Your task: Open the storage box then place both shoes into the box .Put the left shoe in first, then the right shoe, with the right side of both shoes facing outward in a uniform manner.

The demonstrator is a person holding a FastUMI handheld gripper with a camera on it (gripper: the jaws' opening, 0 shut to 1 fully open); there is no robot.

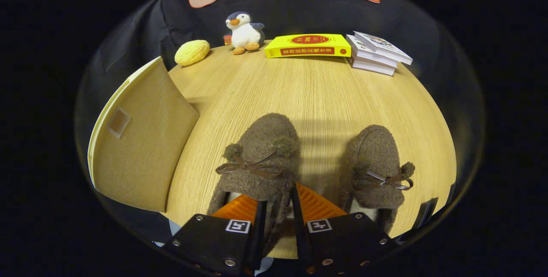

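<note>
The tool (pixel 277 202) grips the left shoe's (pixel 260 157) right collar edge (one finger inside). The right shoe (pixel 376 165) lies beside it; the storage box (pixel 141 140) stands left, with bare desk (pixel 317 93) beyond.

Wooden table (pixel 317 97), shoes (pixel 261 157), books (pixel 307 46), box (pixel 141 140)

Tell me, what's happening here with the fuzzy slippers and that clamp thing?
A person is working a handheld gripper at the left shoe, one of two fuzzy brown slippers on a wooden table. Its fingers straddle the side wall of that shoe's opening, one finger inside and one outside; whether they already press on it is hard to tell. The right shoe sits beside it, untouched. The tan fabric storage box stands further left, waiting for both shoes.
</note>
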